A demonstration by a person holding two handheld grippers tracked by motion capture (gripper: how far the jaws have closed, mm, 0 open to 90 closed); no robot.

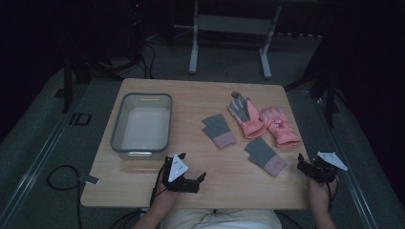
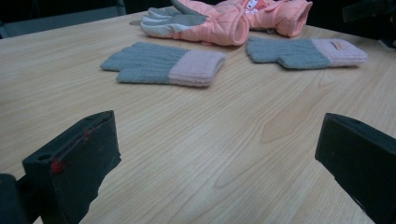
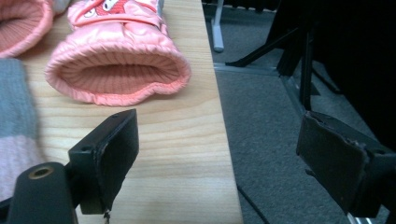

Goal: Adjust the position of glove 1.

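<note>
A: The room around is dark, with grey floor and metal frame legs behind; the wooden tabletop [image 1: 224, 95] is lit. What do you have on it?

B: I see a grey plastic bin [image 1: 142, 123] on the left part, and it looks empty inside. On the right part lie four gloves. Two are grey knit gloves with pink cuffs: one [image 1: 218, 130] near the middle, the other [image 1: 265, 156] closer to me and more to the right. Behind them lie two pink padded gloves, one with grey palm up [image 1: 245, 114] and one with a printed back [image 1: 280, 126], just beside each other.

A: And my claws?

B: The left claw [image 1: 193, 182] I hold low over the near edge, in front of the bin, jaws wide apart with nothing between; in the left gripper view it faces the gloves across bare wood. The right claw [image 1: 308, 167] is at the right edge of the tabletop, also wide open and empty. In the right gripper view one jaw is over the wood, near the open cuff of the printed pink glove [image 3: 119, 60], and the other jaw is over the floor
</note>
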